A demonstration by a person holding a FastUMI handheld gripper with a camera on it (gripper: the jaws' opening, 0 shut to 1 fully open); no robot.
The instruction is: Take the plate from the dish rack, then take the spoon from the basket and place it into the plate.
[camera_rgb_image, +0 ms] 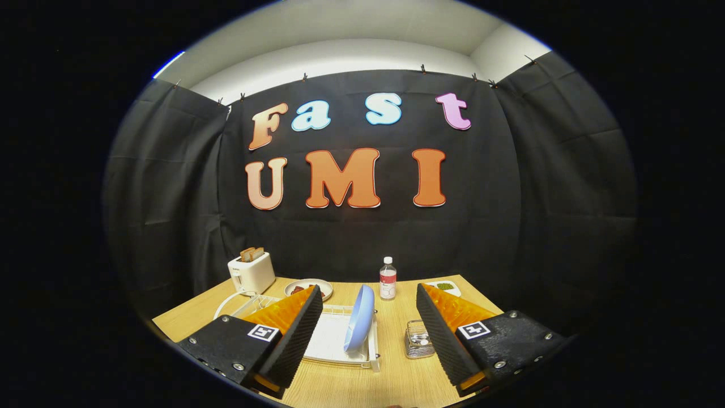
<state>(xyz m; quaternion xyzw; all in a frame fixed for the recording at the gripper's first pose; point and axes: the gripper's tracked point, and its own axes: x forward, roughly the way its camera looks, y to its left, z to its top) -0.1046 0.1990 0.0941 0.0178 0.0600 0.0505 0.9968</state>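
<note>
Gripper view has the gripper (369, 309) wide open before the upright plate (360, 318): likely light, rigid, slick — best pinched at its top rim.

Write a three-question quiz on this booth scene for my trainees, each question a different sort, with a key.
1. True or false: the blue plate lies flat on the table.
2. The gripper is: A open, B shut on the plate.
3. What small container sits beside the dish rack, near the right finger?

Key: 1 false, it stands on edge in the rack. 2 A. 3 The wire basket.
</note>
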